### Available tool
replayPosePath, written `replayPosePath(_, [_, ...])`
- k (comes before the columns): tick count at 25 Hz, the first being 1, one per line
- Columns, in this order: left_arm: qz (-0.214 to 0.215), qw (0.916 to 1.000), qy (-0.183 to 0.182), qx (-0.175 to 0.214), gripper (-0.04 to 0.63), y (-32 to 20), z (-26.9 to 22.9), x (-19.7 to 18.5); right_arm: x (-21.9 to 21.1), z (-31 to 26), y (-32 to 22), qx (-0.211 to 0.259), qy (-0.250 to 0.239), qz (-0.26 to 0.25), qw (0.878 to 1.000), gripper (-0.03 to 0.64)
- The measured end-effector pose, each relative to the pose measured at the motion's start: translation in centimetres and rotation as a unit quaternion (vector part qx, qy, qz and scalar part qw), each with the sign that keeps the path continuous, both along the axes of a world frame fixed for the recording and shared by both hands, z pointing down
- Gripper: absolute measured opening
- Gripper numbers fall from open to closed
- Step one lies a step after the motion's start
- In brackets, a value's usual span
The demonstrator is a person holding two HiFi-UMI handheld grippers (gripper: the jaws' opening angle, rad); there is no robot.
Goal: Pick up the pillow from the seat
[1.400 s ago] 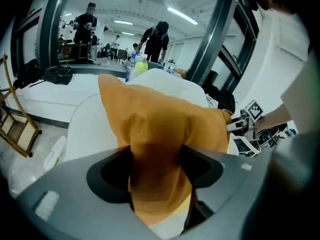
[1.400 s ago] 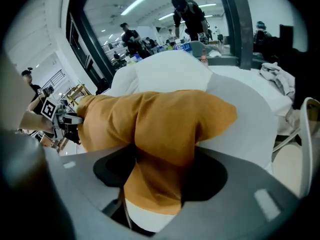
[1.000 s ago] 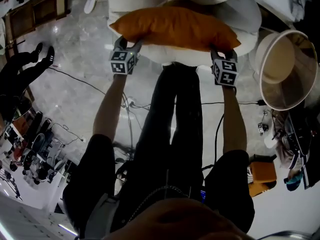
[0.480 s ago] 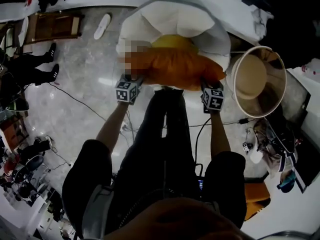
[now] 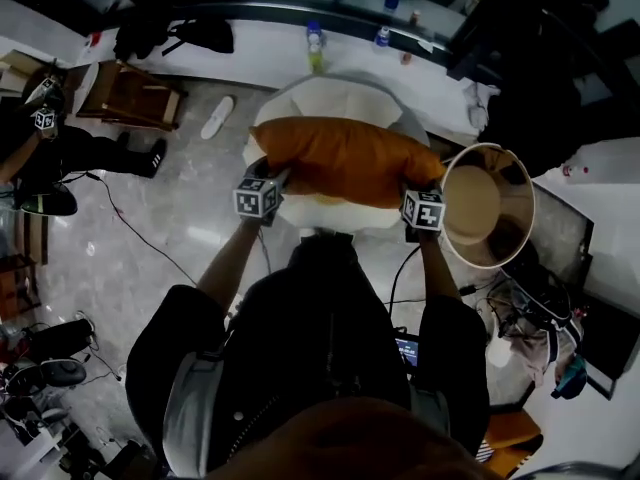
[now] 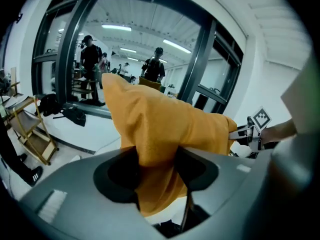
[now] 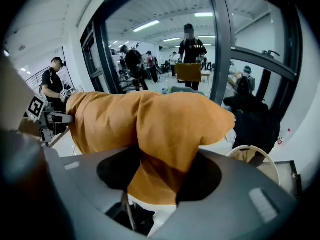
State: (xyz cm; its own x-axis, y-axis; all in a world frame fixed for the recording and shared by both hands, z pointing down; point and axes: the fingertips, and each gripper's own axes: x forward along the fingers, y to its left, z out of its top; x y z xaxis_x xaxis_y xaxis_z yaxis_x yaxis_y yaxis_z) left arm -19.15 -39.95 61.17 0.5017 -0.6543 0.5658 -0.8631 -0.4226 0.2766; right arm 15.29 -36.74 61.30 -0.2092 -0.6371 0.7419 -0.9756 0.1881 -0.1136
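The orange pillow (image 5: 345,158) hangs lifted above the cream seat (image 5: 335,103), stretched between both grippers. My left gripper (image 5: 268,180) is shut on the pillow's left end, and in the left gripper view the orange cloth (image 6: 155,149) is pinched between the jaws. My right gripper (image 5: 415,193) is shut on the pillow's right end, with the fabric (image 7: 160,154) bunched between its jaws. Across the pillow, the left gripper view shows the right gripper's marker cube (image 6: 261,119), and the right gripper view shows the left one's cube (image 7: 36,106).
A large round basket (image 5: 487,206) stands right of the seat. A white counter (image 5: 330,53) with bottles runs behind it. A wooden rack (image 5: 130,93) and a slipper (image 5: 218,116) lie on the floor at left, with cables (image 5: 140,228). People stand beyond the glass partition (image 7: 192,46).
The pillow has risen off the seat cushion with both grippers holding its ends. The head view has tilted up, bringing in the counter and more of the room.
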Motion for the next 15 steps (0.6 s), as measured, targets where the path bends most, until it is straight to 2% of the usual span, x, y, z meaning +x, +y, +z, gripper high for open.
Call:
replayPosePath(6, [0.022, 0.9954, 0.014, 0.093, 0.236, -3.1, -10.3, 2.7, 2.6, -9.6, -2.6, 0.103, -0.003, 0.010, 0.995, 0.232])
replayPosePath(11, [0.026, 0.9852, 0.030, 0.167, 0.241, -4.9, -19.1, 3.4, 3.3, -18.5, -4.5, 0.201, 0.007, 0.019, 0.979, 0.230])
replayPosePath(15, [0.030, 0.9760, 0.041, 0.212, 0.244, -6.6, -25.6, 3.3, 3.5, -25.4, -6.1, 0.258, 0.015, 0.018, 0.966, 0.230])
